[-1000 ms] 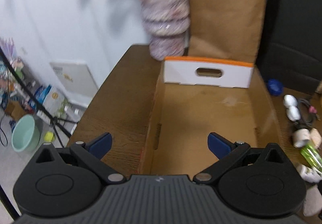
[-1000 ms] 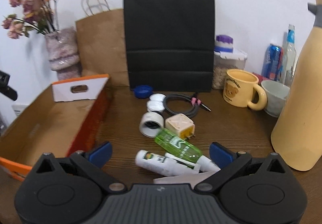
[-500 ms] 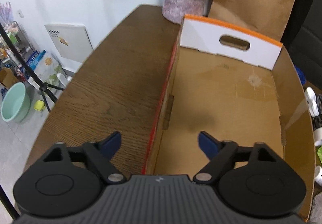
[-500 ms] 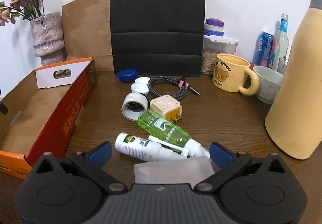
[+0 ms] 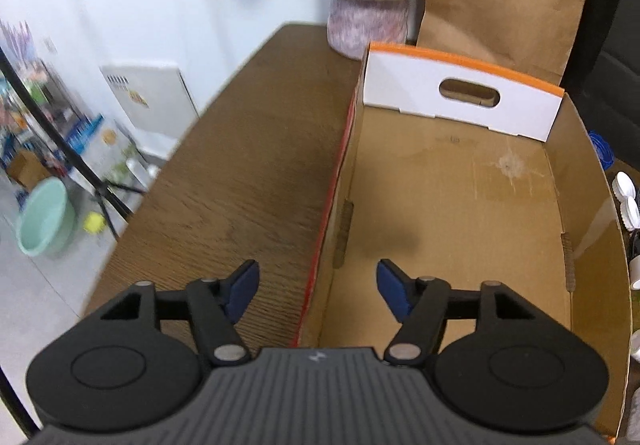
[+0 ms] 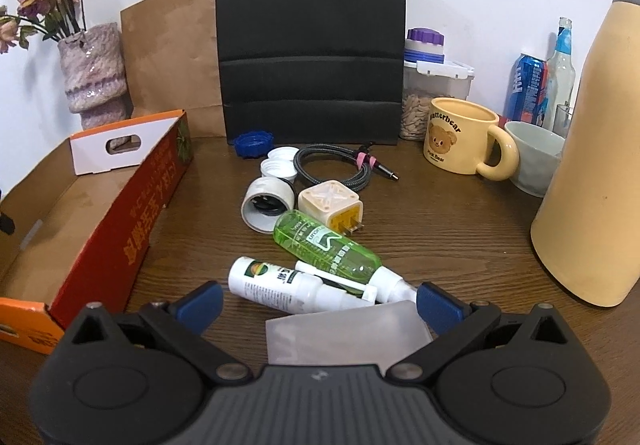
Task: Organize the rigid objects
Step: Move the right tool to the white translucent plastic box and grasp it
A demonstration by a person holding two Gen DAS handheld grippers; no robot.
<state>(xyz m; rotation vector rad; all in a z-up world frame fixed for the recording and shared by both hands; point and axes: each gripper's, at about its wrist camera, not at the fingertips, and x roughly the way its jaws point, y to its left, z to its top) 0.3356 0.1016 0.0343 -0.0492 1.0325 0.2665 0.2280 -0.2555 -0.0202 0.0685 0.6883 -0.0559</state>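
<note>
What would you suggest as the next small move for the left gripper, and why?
Probably closing the left gripper onto the cardboard box's near left wall, to steady it. Its fingers straddle that wall, one outside and one inside, and have just been closing without pressing on it yet. The box is empty, while the bottles wait before the open right gripper.

Cardboard box [image 5: 460, 205] interior open from above, bottles [image 6: 324, 245] crowding table centre, tall jug [image 6: 592, 165] blocking right

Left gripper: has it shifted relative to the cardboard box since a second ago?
Yes. The left gripper has come down toward the open cardboard box, now straddling its orange-edged left wall; the box looms larger. Its jaws have been closing, nothing pressed between them.
</note>
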